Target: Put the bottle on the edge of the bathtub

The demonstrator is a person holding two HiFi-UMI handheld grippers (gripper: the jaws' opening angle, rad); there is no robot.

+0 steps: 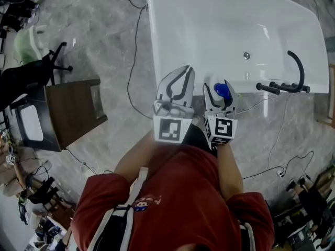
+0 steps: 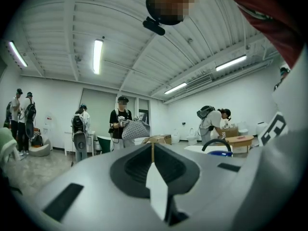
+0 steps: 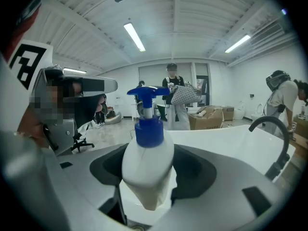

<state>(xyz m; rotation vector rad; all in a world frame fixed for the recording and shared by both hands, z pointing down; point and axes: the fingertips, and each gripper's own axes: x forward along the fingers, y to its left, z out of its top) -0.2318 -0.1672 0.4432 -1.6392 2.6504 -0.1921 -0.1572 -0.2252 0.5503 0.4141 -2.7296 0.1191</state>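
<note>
Now | right tool [image 1: 223, 86] clamps bottle [image 3: 147, 170] | left tool [image 1: 184, 73] clenched | white bathtub [image 1: 220, 20] | grey marbled floor [image 1: 99, 35]

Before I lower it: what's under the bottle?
The bottle, clamped in the right gripper, is over the bathtub's near rim, left of the faucet. Bottle and jaws cover the spot beneath, so contact with the rim cannot be seen.

Dark wooden table [image 1: 73, 111] sits on the grey floor [image 1: 104, 46]; a black cable [image 1: 135, 46] snakes nearby. Cardboard boxes [image 3: 208, 117] stand across the room.
</note>
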